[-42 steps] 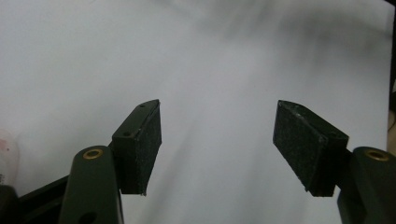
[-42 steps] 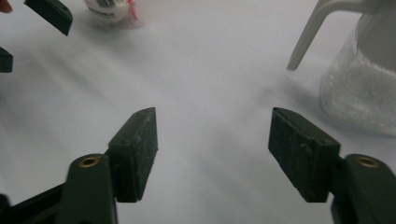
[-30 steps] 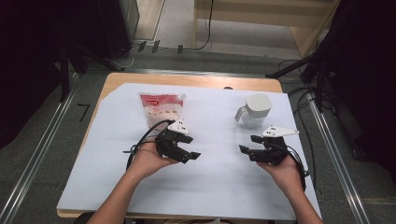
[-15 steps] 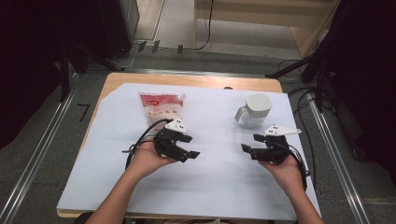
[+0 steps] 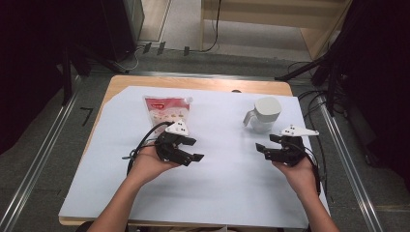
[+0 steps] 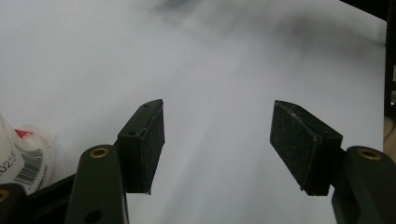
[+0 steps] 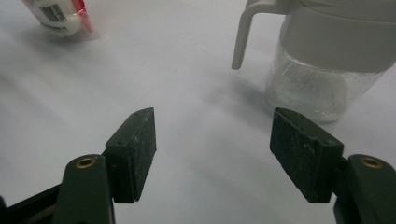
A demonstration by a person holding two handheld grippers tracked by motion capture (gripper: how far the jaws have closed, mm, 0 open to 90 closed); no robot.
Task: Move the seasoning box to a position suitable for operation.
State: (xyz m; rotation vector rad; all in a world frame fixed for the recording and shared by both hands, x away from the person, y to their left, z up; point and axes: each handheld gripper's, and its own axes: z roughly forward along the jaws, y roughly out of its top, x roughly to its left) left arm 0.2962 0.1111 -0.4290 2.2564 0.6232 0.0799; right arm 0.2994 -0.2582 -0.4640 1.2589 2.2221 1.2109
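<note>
On the white sheet covering the table [image 5: 227, 193], 2 things wait untouched: a red-and-white pouch [image 5: 167, 110] lying flat toward the far left, and a lidded jug [image 5: 263, 114] with a clear body and pale handle standing upright toward the far right. The left gripper [image 5: 192, 149] sits just in front of the pouch, its jaws spread wide with nothing but bare sheet between them; in the left gripper view, the pouch's barcoded end [image 6: 25, 161] peeks in at the lower left, off to the side of the pads. The right gripper [image 5: 265, 146] rests just in front of the jug, its jaws having just opened a little further and holding nothing; in the right gripper view the jug [image 7: 322, 60] stands beyond the right pad, apart from it. By the look of it, the work has barely begun: nothing is picked up, the pouch looks sealed, and the jug's lid is on. Reaching, gripping, and whatever follows all remain.
</note>
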